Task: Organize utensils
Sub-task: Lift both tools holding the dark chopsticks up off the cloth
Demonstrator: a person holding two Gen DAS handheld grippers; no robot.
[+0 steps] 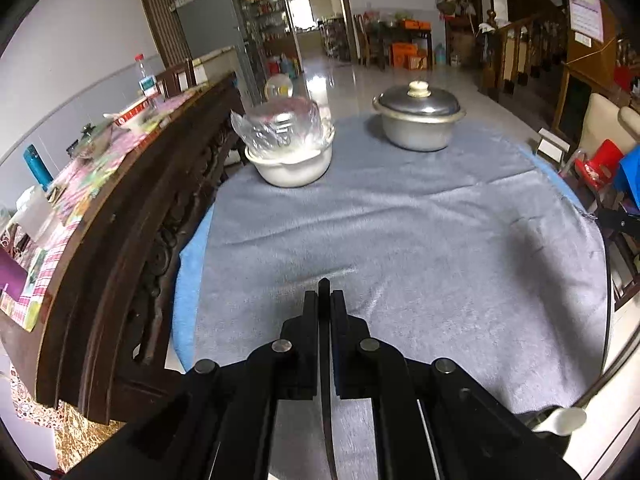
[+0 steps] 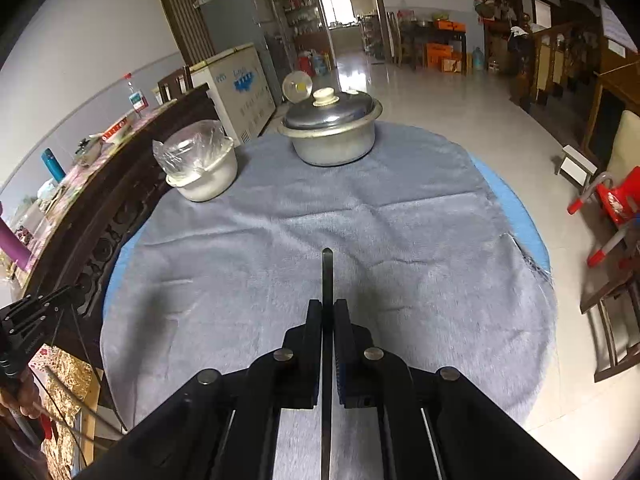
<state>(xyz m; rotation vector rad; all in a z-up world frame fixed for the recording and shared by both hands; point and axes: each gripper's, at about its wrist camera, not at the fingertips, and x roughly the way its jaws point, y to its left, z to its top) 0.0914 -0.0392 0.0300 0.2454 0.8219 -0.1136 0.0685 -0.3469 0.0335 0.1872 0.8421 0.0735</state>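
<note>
My left gripper (image 1: 325,294) is shut on a thin dark utensil (image 1: 324,285), seen edge-on. Its tip pokes just past the fingertips and the rest runs back between the fingers. My right gripper (image 2: 328,302) is shut on a similar flat dark utensil handle (image 2: 327,272), which sticks out further ahead. Both hover above the grey cloth (image 1: 400,240) on the round table. A shiny spoon-like bowl (image 1: 560,420) shows at the lower right of the left wrist view. The left gripper (image 2: 32,316) and a hand (image 2: 20,400) also appear at the right wrist view's left edge.
At the cloth's far side stand a lidded metal pot (image 1: 418,120) (image 2: 332,132) and a white bowl covered with a plastic bag (image 1: 290,148) (image 2: 202,164). A dark carved wooden bench back (image 1: 132,240) borders the table's left. A red chair (image 2: 616,200) stands right.
</note>
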